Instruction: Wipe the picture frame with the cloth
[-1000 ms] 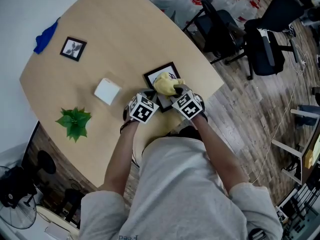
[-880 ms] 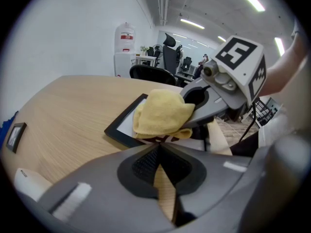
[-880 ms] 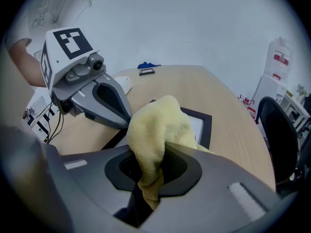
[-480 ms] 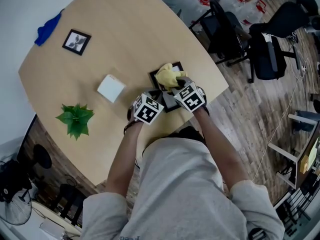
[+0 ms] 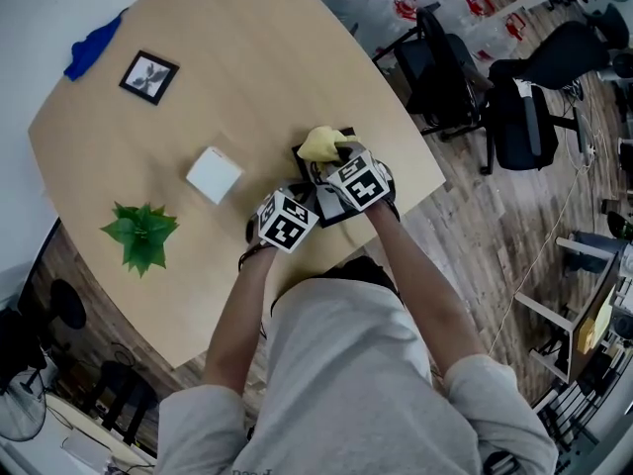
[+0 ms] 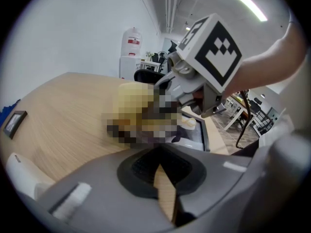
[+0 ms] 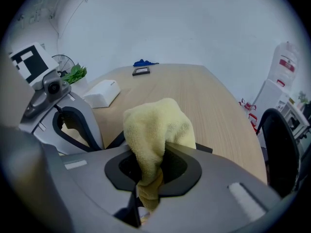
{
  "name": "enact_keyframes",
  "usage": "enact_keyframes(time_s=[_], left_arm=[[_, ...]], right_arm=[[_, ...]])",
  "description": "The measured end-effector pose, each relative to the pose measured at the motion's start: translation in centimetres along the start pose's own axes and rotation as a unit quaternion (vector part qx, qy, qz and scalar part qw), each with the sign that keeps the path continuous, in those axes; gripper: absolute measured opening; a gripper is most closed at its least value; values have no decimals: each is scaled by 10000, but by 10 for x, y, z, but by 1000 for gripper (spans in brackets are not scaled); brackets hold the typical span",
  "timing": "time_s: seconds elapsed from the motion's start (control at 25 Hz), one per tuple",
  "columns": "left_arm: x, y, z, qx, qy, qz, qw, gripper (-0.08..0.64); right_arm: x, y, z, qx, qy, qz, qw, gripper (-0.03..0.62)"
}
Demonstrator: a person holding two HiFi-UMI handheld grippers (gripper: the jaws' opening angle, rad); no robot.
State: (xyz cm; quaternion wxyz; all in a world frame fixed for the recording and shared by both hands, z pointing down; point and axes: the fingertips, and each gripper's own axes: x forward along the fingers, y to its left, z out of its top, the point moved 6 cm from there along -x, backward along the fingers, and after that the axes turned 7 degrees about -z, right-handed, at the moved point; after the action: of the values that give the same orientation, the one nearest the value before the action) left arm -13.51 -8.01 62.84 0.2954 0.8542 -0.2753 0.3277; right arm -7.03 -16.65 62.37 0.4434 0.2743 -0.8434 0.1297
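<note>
A black picture frame (image 5: 345,133) lies flat near the table's front right edge, mostly covered by both grippers. My right gripper (image 5: 332,162) is shut on a yellow cloth (image 5: 317,144), which bunches out ahead of the jaws (image 7: 158,127) and rests on the frame's far part (image 7: 203,149). My left gripper (image 5: 301,204) sits at the frame's near left corner, jaws together with only table wood showing between them (image 6: 163,173). In the left gripper view the frame (image 6: 206,134) lies ahead and to the right, below the right gripper's marker cube (image 6: 211,52).
Left of the frame a white box (image 5: 215,174) sits on the wooden table (image 5: 247,57). A small green plant (image 5: 141,234), a second small black frame (image 5: 148,77) and a blue cloth (image 5: 94,47) lie further left. Office chairs (image 5: 445,67) stand beyond the right edge.
My right gripper has slid the yellow cloth across the frame toward its far left corner. The left gripper has stayed at the frame's near corner.
</note>
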Motion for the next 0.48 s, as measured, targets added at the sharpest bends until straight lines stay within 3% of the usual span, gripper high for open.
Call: enact_keyframes(time_s=[0.48], left_arm=[[0, 2, 1, -110, -68, 13, 9999, 52]], right_arm=[[9, -2, 6, -56, -203, -147, 9997, 49]])
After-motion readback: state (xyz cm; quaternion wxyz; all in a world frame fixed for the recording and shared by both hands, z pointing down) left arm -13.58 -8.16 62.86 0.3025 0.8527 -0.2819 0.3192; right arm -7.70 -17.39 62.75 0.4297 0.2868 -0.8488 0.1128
